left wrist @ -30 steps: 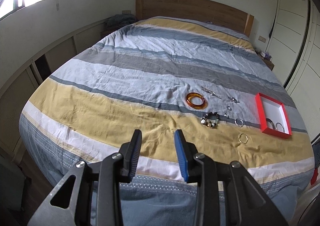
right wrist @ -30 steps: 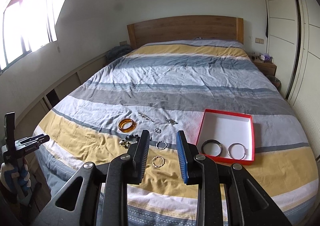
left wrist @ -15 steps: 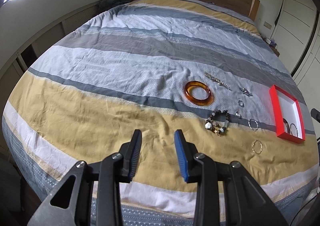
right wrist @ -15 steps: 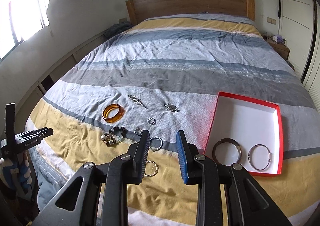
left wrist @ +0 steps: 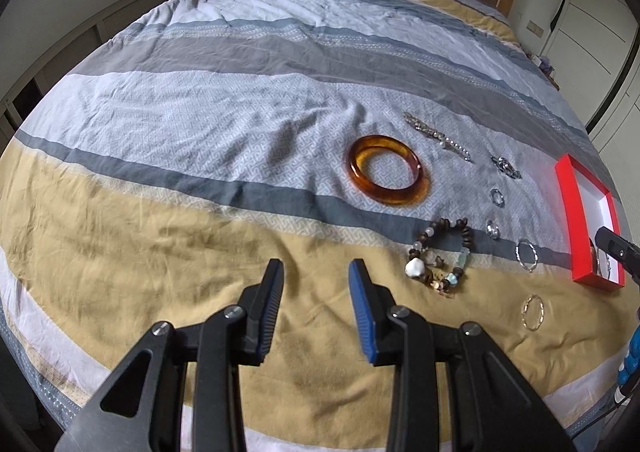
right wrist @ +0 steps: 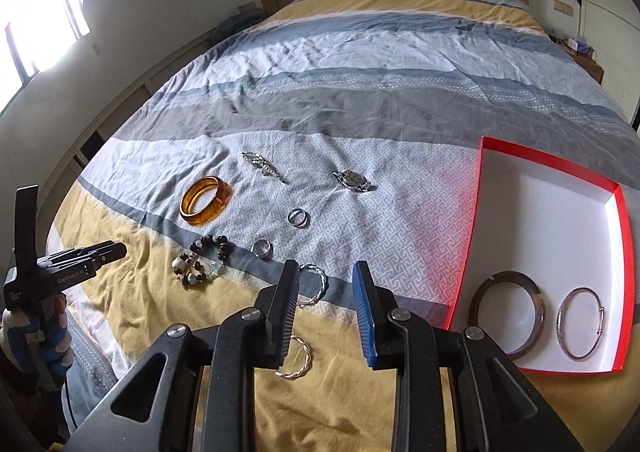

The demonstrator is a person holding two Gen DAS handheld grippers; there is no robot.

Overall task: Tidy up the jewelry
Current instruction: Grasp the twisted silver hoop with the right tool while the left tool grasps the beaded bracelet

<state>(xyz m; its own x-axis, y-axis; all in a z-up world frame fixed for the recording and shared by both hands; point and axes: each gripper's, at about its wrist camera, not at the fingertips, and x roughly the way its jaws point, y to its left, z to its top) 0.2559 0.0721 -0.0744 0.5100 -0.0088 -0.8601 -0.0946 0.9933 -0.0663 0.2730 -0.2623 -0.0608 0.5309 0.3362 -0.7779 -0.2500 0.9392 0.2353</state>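
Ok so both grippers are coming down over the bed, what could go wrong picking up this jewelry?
The thin twisted gold bangle lies flat on the soft striped duvet, so the right gripper may pinch fabric with it. The silver bangle beside it might get knocked. The brown beaded bracelet is loose and could snag or slip.

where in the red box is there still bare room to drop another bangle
The red box is bare across its far half. Its near end is crowded by the dark bangle and silver bangle, side by side. On the bedspread, the patch beside the box is free.
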